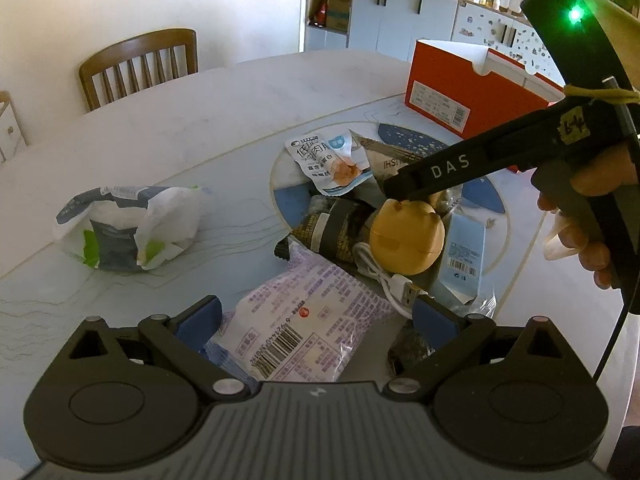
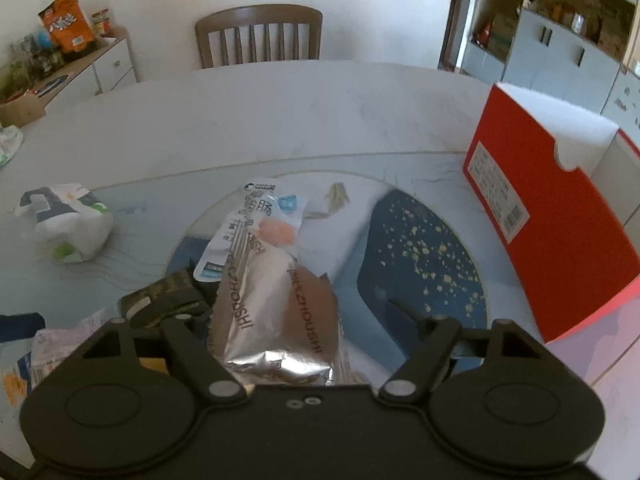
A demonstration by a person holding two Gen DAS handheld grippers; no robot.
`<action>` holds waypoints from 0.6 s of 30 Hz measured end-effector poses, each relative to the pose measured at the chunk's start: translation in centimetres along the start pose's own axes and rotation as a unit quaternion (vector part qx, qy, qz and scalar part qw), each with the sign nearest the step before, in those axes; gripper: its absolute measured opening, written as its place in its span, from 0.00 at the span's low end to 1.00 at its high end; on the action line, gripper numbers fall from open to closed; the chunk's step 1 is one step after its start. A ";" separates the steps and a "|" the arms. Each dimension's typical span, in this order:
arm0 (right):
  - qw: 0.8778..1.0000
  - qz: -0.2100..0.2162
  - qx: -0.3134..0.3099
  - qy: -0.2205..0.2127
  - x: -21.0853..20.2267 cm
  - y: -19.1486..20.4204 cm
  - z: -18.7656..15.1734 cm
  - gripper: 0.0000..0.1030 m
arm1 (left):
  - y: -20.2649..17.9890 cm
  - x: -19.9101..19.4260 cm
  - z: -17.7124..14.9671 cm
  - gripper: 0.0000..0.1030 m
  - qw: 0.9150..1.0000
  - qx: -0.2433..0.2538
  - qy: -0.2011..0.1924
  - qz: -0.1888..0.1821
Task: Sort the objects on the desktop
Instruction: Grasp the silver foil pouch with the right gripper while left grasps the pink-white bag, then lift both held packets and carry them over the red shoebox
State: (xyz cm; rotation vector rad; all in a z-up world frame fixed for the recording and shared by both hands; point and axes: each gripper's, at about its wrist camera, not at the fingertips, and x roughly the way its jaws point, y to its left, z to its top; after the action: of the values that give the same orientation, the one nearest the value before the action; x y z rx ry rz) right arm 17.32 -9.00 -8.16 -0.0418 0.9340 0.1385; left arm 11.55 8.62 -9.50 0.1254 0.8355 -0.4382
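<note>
A heap of desktop objects lies on a round patterned mat. My left gripper is open, its blue pads on either side of a lilac snack packet. Beyond it lie a yellow round toy, a white USB cable, a dark packet, a light blue box and a white-blue sausage packet. My right gripper is open over a silver foil packet; its fingertips are hidden. In the left wrist view its body hovers over the toy.
An open red shoebox stands at the right of the table. A crumpled white-green bag lies to the left. A wooden chair stands behind the table. Cabinets line the far wall.
</note>
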 end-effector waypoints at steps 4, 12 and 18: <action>1.000 0.011 0.002 0.002 -0.2 -0.2 0.1 0.60 | 0.2 -0.4 0.0 0.84 1.000 -0.009 -0.005 -0.008; 1.000 0.018 0.013 0.005 -0.9 -1.0 -0.2 0.41 | 0.1 -1.1 -0.3 0.64 1.000 -0.007 -0.012 -0.001; 1.000 0.011 0.017 -0.002 -1.9 -1.8 -0.6 0.33 | -0.3 -1.4 -0.3 0.53 1.000 -0.009 -0.017 0.011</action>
State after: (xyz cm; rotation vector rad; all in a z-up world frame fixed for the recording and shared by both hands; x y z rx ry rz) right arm 15.99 -11.06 -6.99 0.0001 0.9330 0.1426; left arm 10.39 8.87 -8.67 0.1103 0.8044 -0.4107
